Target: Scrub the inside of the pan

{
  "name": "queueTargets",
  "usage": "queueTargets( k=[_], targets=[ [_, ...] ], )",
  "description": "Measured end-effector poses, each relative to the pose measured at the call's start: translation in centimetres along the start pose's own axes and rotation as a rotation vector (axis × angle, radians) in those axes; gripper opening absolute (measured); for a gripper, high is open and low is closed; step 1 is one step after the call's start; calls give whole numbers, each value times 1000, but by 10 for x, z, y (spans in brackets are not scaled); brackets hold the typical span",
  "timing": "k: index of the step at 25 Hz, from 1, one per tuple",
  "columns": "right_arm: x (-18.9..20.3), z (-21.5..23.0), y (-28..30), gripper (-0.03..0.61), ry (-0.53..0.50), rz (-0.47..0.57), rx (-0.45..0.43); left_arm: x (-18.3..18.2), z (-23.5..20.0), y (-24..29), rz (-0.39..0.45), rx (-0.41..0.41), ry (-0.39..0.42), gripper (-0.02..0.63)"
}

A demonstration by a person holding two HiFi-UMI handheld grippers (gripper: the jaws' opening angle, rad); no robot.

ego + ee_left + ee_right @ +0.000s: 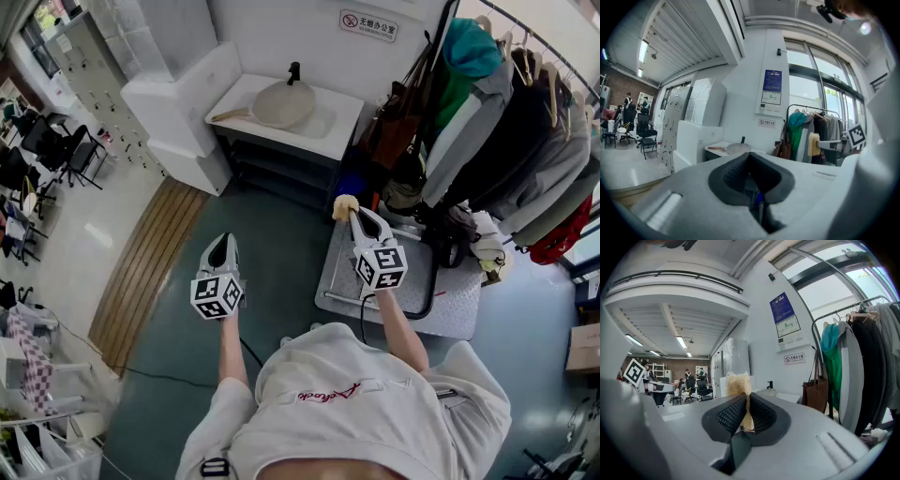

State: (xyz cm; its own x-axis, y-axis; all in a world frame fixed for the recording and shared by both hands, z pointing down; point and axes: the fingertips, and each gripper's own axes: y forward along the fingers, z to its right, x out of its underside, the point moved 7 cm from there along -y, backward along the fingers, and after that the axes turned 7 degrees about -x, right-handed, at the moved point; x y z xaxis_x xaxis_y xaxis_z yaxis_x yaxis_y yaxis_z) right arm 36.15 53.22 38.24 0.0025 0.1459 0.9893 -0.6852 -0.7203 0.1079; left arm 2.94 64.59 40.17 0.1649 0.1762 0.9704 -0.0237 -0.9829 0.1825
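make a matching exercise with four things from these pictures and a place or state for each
1. round grey pan with a wooden handle
2. left gripper
3. tan fibrous scrubber
4. teal jacket

A. hanging beside the dark coats
B. lying on the white counter
C. shut, nothing in it
D. clamped in the right gripper

Pairs: 1-B, 2-C, 3-D, 4-A

Right gripper [746,398]: jaws clamped on a tan fibre scrubber [738,383], whose frayed tuft sticks up above the black ribbed pads [730,416]. Pointing roughly level into the room. Past the tips is a white counter [793,397] with a small black upright part [769,384] on it. Right side: clothes rack [843,315], teal garment [832,362], brown bag [814,392]. The wall carries a blue poster [783,319] and a small sign [794,358]. Far left background: office chairs [701,391] and people standing.
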Motion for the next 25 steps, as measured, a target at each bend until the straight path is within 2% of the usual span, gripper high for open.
queueTargets(
  k=[5, 15, 25],
  targets=[
    [-2, 5, 3, 29, -7, 9, 14, -5, 7, 16, 11, 39, 13, 0],
    [0, 9, 4, 29, -3, -2, -33, -4, 23, 19, 7, 44, 13, 0],
    [6, 32, 11, 29, 26, -11, -48, 5, 46, 43, -15, 55, 2, 0]
  ],
)
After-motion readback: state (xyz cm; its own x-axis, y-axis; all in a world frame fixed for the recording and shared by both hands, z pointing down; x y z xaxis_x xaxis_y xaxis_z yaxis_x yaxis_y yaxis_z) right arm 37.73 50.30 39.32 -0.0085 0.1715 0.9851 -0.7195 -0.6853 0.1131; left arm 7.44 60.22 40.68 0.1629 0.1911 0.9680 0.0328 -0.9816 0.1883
